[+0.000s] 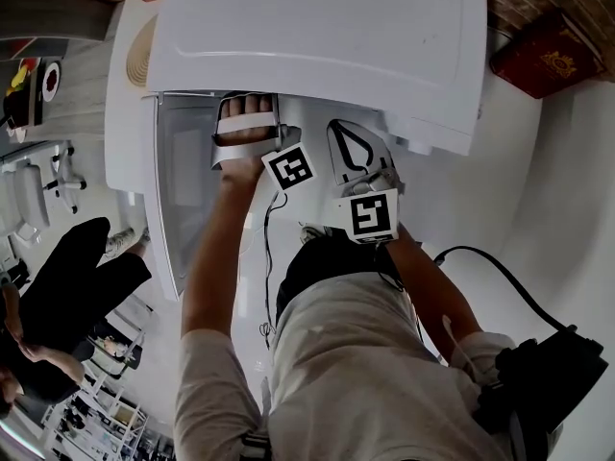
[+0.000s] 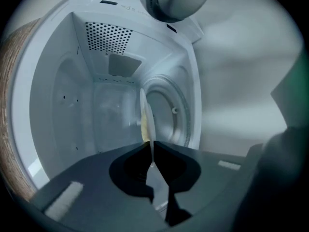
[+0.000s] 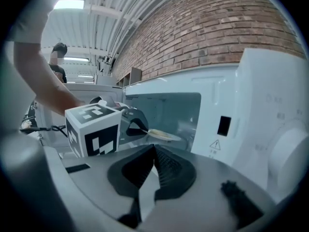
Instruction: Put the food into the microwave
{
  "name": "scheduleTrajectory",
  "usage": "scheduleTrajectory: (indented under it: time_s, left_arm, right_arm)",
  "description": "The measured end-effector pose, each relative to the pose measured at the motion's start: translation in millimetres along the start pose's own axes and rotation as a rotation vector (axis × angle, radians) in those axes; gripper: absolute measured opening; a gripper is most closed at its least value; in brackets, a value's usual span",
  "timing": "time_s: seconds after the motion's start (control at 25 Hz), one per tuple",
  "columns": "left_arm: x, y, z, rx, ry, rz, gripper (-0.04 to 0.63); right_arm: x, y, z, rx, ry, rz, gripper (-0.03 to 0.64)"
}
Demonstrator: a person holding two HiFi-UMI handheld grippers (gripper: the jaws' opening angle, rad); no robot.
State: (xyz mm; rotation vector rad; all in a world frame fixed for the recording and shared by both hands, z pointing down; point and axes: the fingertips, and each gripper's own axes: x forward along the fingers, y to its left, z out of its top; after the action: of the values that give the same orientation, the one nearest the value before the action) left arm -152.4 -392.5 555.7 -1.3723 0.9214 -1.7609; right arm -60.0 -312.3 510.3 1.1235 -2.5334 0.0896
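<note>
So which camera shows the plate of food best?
The right gripper view: the thin white plate of pale food shows side-on, held by the left gripper at the white microwave's opening. The left gripper view shows only its edge; the head view hides it.

A white tabletop (image 1: 567,181) bears the white microwave (image 1: 317,36), its door swung open at the left.

Ahead of the fingers of your left gripper (image 2: 152,148), the white microwave cavity (image 2: 108,112) is free to its back wall. Its round turntable (image 2: 170,111) lies close beside the clamped thin white plate (image 2: 147,115). The white control panel (image 3: 275,115) blocks your right gripper (image 3: 154,151) rightward.
</note>
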Motion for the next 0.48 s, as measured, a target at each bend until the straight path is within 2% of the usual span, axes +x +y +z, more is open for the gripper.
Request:
scheduleTrajectory:
  time_s: [0.48]
  left_arm:
    - [23.3, -4.7, 2.7, 0.015, -0.007, -0.006, 0.023]
  right_arm:
    - [15.7, -0.4, -5.5, 0.004, 0.011, 0.032, 0.011]
